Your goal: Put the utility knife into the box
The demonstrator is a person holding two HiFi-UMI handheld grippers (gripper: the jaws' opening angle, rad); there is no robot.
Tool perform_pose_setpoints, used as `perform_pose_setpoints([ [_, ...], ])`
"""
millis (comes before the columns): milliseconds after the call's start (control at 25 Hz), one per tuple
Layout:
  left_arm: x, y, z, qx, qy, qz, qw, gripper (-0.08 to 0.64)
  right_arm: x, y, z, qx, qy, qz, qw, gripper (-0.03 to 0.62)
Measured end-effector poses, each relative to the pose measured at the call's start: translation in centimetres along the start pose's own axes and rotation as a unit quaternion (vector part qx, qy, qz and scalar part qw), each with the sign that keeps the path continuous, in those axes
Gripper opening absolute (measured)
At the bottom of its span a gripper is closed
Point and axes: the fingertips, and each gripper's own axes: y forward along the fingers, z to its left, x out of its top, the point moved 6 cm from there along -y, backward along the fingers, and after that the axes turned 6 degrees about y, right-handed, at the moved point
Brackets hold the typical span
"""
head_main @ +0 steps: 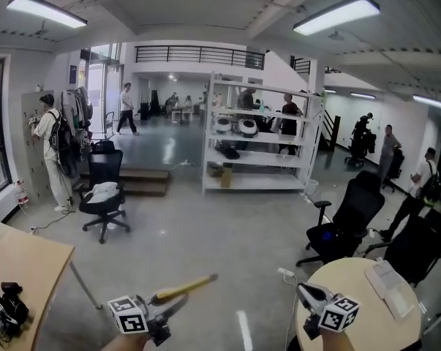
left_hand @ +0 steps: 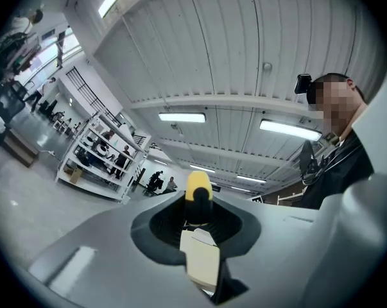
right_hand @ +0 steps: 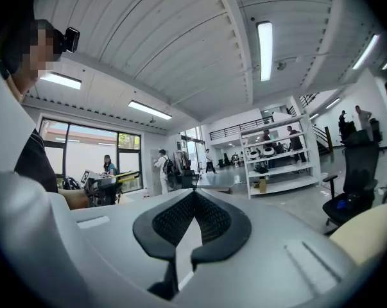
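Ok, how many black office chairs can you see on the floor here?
3. One office chair at left, holding white cloth; a second right of the white shelving; a third far right, beside the round table. Others may be hidden.

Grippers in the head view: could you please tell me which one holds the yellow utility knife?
The left gripper, shut on the yellow-handled utility knife; the right gripper has its jaws together with nothing between them.

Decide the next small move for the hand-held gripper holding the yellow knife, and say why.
Probably carry the knife toward the round table on the right: the left hand-held gripper grips it in mid-air, and the white flat thing there may be the box.
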Motion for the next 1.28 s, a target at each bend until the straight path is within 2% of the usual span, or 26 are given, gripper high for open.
perform_pose_setpoints([
  [240, -0.5, 4.7, 5.5, -0.046, -0.022, 0.021, 0.9985, 0.066, -1.0, 1.8, -2.8, -0.048, 0.016, 0.005, 0.999, 0.014],
  [400, -1.7, 9.3, 7.4, -0.074, -0.04, 0.036, 0.9959, 0.066, -0.3, 0.6, -6.2, -0.087, 0.026, -0.003, 0.996, 0.014],
  [560, -2.9, 14.5, 8.1, -0.091, -0.043, 0.046, 0.9938, 0.066, 0.8, -0.9, -10.2, -0.107, 0.026, -0.016, 0.994, 0.014],
  [800, -3.6, 24.7, 6.1, -0.122, -0.038, 0.05, 0.9906, 0.066, 3.7, -4.2, -17.6, -0.119, 0.016, -0.029, 0.992, 0.014],
  [960, -5.6, 32.5, 5.4, -0.138, -0.043, 0.057, 0.9879, 0.066, 4.2, -7.0, -23.7, -0.131, 0.024, -0.033, 0.991, 0.014],
  [1280, -9.8, 43.5, 0.4, -0.211, -0.063, 0.082, 0.972, 0.066, 4.1, -14.1, -30.5, -0.178, 0.019, -0.055, 0.982, 0.014],
])
